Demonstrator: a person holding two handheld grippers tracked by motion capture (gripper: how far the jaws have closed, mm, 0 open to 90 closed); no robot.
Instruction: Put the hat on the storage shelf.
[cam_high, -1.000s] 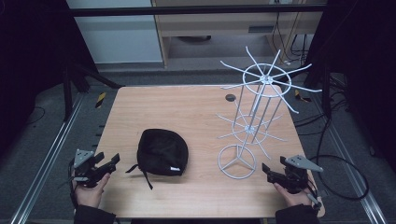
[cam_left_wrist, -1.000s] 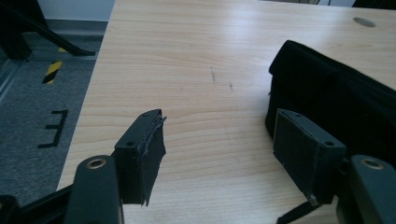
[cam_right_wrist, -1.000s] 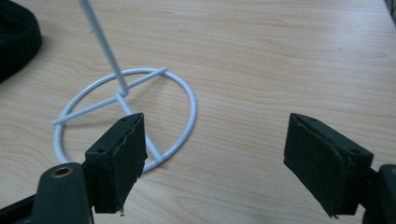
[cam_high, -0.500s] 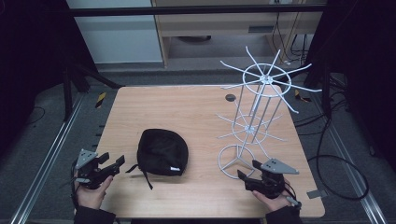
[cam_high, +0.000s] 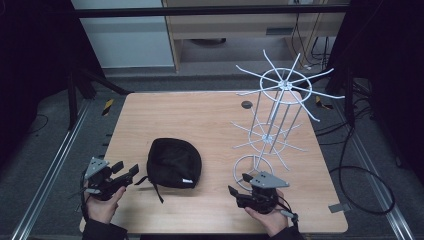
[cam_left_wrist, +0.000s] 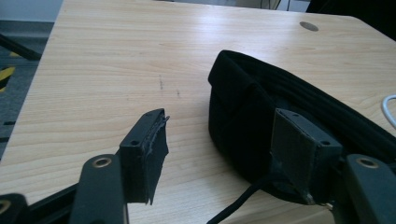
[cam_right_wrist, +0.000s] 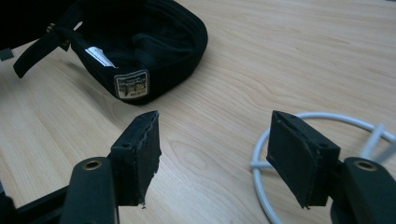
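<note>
A black cap (cam_high: 174, 162) lies upside down on the wooden table (cam_high: 200, 115), its inside and label facing up (cam_right_wrist: 149, 42). My left gripper (cam_high: 127, 172) sits at the front left, just short of the cap's edge (cam_left_wrist: 261, 107). It is open (cam_left_wrist: 219, 119); its jaws have just been closing a little, with nothing pressed between them. My right gripper (cam_high: 239, 184) is held low in front of the white wire rack's base ring (cam_high: 255, 167). It is open too (cam_right_wrist: 214, 116), its jaws likewise closing slightly over bare wood, with the ring (cam_right_wrist: 289, 126) by its right jaw.
The white wire rack (cam_high: 280, 87) stands tall at the table's right, with thin arms spreading out at two levels. A dark round hole (cam_high: 246, 104) marks the far tabletop. Cables (cam_high: 360, 170) lie on the floor to the right, and rails run beside the table.
My right gripper has moved left along the front edge, from the right corner to in front of the rack's base. The left gripper has hardly shifted. The cap has not moved.
</note>
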